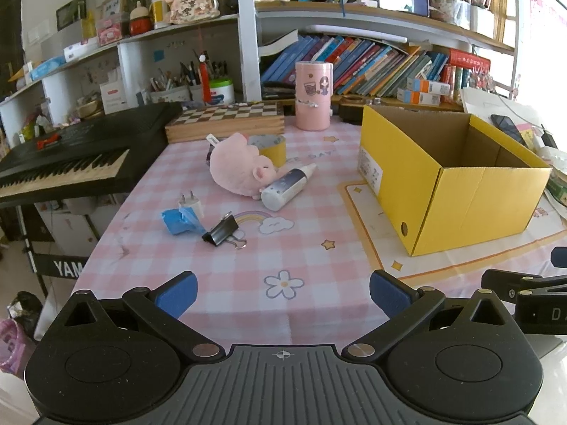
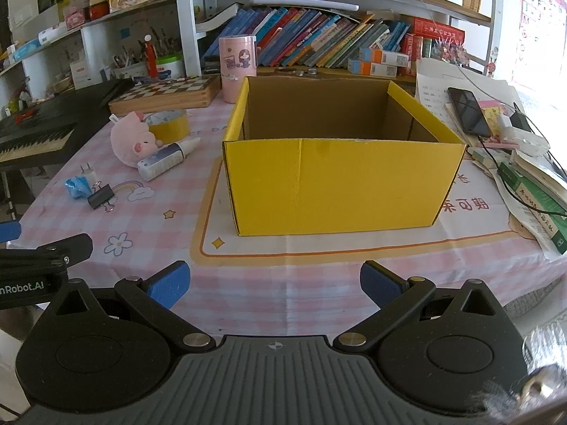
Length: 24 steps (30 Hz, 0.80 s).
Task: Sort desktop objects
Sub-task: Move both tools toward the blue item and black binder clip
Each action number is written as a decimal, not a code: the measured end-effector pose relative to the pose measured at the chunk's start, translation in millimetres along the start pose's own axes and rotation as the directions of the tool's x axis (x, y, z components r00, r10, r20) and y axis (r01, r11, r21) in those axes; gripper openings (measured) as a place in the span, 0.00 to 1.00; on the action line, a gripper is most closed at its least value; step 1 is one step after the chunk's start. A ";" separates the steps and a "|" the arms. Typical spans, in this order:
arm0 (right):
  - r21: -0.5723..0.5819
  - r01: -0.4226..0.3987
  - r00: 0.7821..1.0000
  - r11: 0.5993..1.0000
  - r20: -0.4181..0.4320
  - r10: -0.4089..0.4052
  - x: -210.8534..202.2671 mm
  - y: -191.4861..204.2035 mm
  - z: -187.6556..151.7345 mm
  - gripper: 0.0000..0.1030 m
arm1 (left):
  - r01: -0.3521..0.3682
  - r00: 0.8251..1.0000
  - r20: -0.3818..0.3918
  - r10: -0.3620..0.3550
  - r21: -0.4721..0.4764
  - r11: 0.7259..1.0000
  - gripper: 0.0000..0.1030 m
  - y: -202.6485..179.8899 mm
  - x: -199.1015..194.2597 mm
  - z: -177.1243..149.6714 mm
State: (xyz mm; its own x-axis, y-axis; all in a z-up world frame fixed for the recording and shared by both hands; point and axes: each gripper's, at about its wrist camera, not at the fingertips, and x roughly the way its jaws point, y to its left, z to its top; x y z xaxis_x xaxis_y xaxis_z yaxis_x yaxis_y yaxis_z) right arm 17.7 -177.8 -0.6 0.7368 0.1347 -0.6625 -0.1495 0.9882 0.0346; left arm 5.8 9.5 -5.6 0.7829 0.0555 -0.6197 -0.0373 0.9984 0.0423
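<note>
Yellow box (image 2: 340,180) sits empty on the counter (image 1: 219,276), and both jaws gape: left hand-held gripper (image 1: 282,292) and right hand-held gripper (image 2: 274,283) hold nothing, hovering at the near edge. Loose to the left: one plush (image 1: 237,166), one bottle (image 1: 287,186), one tape roll (image 1: 271,147), one clip (image 1: 221,230), one plug (image 1: 191,203). Risk, I'd say: the bottle touches the plush and could roll if either is nudged.

The right claw (image 2: 273,285) hangs wide apart and empty above the worktop (image 2: 319,276). Ahead stands an empty yellow box (image 2: 340,184). A plush pig (image 2: 133,140), bottle (image 2: 164,161) and binder clip (image 2: 101,196) lie to its left.
</note>
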 end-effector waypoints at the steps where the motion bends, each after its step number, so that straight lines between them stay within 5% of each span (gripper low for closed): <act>1: -0.002 -0.001 1.000 1.000 0.000 0.001 0.2 0.8 -0.1 1.00 | 0.000 1.000 0.000 0.000 0.000 1.000 1.00 0.1 0.0 0.0; 24: -0.092 -0.101 0.995 0.991 0.000 0.102 1.7 27.4 3.4 0.98 | -0.015 1.000 -0.003 0.015 -0.059 0.998 1.00 21.6 0.4 -2.9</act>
State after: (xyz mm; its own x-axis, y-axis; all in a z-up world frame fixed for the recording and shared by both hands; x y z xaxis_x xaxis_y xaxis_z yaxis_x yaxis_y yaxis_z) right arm 17.1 -150.3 1.8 0.7176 0.2347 -0.6557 -0.2835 0.9584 0.0328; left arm 3.5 31.1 -7.2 0.7801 0.0705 -0.6217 -0.0856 0.9963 0.0055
